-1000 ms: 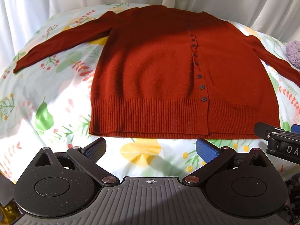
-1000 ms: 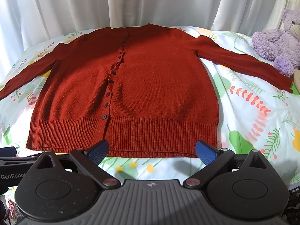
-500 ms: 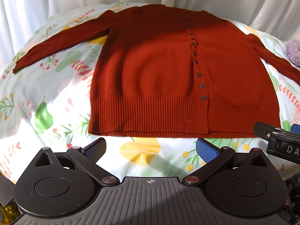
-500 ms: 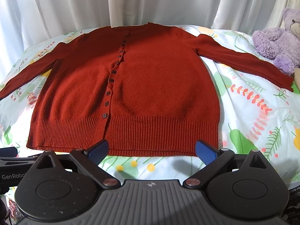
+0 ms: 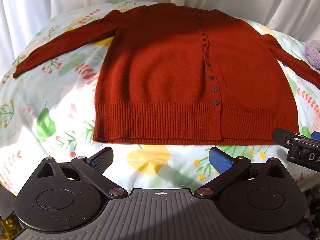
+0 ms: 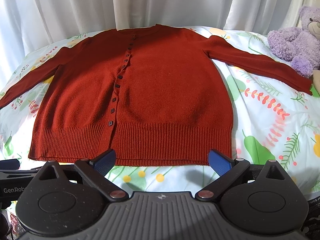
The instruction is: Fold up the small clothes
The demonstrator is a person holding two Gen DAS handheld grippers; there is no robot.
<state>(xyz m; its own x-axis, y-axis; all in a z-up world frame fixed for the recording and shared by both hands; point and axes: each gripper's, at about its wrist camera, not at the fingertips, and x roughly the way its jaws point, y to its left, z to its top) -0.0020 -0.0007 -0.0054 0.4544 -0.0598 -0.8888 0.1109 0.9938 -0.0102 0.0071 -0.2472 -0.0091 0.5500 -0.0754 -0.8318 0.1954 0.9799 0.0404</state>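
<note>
A rust-red buttoned cardigan (image 5: 160, 76) lies flat and face up on the floral bedsheet (image 5: 50, 100), sleeves spread to both sides, ribbed hem toward me. It also shows in the right wrist view (image 6: 170, 92). My left gripper (image 5: 160, 159) is open and empty, just short of the hem's left half. My right gripper (image 6: 162, 160) is open and empty, its blue fingertips (image 6: 219, 161) at the hem's right half. The right gripper's body also shows at the right edge of the left wrist view (image 5: 300, 148).
A purple teddy bear (image 6: 296, 40) sits at the far right by the right sleeve's cuff. White curtains (image 6: 160, 2) hang behind the bed. The sheet (image 6: 280, 130) lies bare right of the cardigan.
Both grippers have edged slightly forward toward the hem. The cardigan has not moved.
</note>
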